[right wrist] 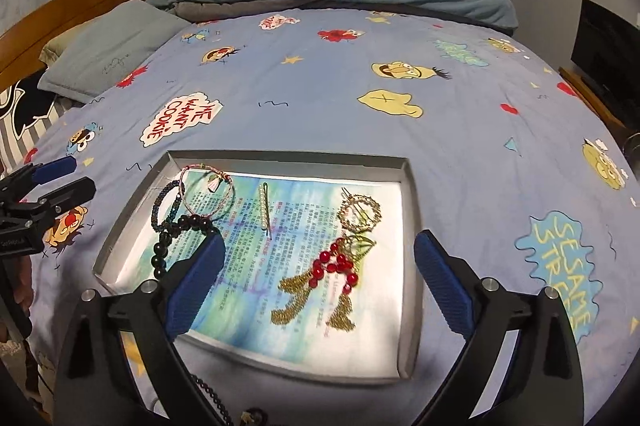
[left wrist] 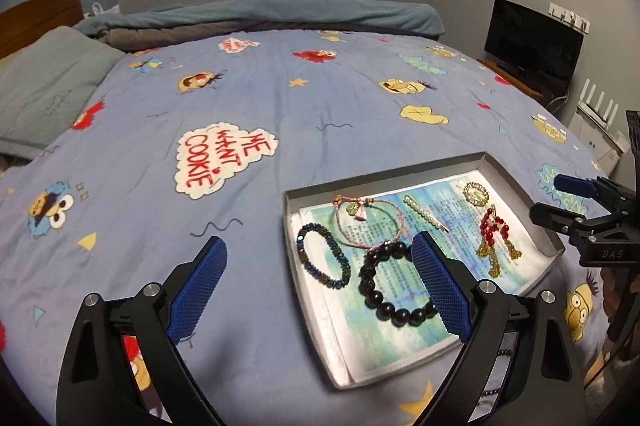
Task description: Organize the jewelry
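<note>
While both grippers, left (left wrist: 318, 280) and right (right wrist: 318, 280), hang with fingers wide apart and empty, six jewelry pieces lie spread in the tray (right wrist: 412, 186) on the bed (left wrist: 280, 114); beads near bottom edge outside, looks nearly done.

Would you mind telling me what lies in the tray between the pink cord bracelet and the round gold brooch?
The pearl hair clip lies between the pink cord bracelet and gold brooch, seen in both views.

Both wrist cameras looked steeply down from close above the bed (left wrist: 280, 98). The left sat left of the tray (left wrist: 520, 168), the right nearly over it; both shared the tray.
</note>
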`<state>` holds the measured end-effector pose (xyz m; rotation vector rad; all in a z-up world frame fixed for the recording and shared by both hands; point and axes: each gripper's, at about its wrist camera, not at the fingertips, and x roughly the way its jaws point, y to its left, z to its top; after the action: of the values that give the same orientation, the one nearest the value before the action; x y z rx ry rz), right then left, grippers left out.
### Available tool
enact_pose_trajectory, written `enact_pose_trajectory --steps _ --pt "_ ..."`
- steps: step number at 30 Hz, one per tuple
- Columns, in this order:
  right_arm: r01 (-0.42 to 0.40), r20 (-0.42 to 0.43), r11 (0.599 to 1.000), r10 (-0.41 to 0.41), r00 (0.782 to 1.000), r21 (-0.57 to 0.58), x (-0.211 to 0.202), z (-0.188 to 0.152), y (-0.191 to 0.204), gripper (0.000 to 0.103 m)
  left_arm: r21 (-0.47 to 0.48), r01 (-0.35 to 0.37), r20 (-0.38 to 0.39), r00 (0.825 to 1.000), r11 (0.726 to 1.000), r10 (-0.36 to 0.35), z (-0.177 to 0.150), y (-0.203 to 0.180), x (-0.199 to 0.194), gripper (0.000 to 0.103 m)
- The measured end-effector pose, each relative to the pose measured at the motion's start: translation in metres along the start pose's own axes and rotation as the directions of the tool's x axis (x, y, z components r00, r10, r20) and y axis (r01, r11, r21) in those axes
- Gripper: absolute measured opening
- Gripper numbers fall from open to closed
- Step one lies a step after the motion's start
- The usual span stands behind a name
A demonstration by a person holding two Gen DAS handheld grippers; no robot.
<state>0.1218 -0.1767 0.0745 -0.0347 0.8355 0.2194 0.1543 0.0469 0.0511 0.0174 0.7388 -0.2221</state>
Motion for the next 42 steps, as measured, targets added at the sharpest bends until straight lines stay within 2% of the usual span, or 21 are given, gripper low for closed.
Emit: enact_pose_trajectory --steps 9,13,19,27,34,42 --pt "0.003 0.023 1.0 -0.004 1.0 0.025 -0.024 -0.017 -0.008 0.097 -0.005 -0.03 0.019 0.999 1.0 0.03 -0.012 0.0 -0.031 0.094" --pt "0.025 0.035 1.0 -0.026 0.999 0.019 -0.036 -0.028 -0.012 0.097 -0.014 -0.056 0.004 0.998 0.998 0.056 -0.019 0.0 -0.039 0.094" --pt "0.027 0.028 1.0 -0.027 0.999 0.003 -0.05 -0.046 -0.015 0.097 -0.008 -0.049 -0.005 0.999 0.999 0.049 -0.033 -0.005 -0.05 0.094" --pt "0.018 0.017 1.0 -0.018 1.0 -0.001 -0.063 -0.066 -0.022 0.097 -0.004 -0.036 -0.021 0.999 0.999 0.035 -0.055 -0.014 -0.058 0.094" --pt "-0.004 0.021 1.0 0.004 1.0 0.011 -0.068 -0.083 -0.028 0.097 0.016 -0.058 -0.019 0.998 0.998 0.059 -0.072 -0.024 -0.062 0.094" --pt "0.009 -0.003 1.0 -0.009 1.0 0.001 -0.065 -0.106 -0.034 0.097 0.025 -0.054 -0.03 0.998 0.998 0.055 -0.093 -0.033 -0.06 0.094"
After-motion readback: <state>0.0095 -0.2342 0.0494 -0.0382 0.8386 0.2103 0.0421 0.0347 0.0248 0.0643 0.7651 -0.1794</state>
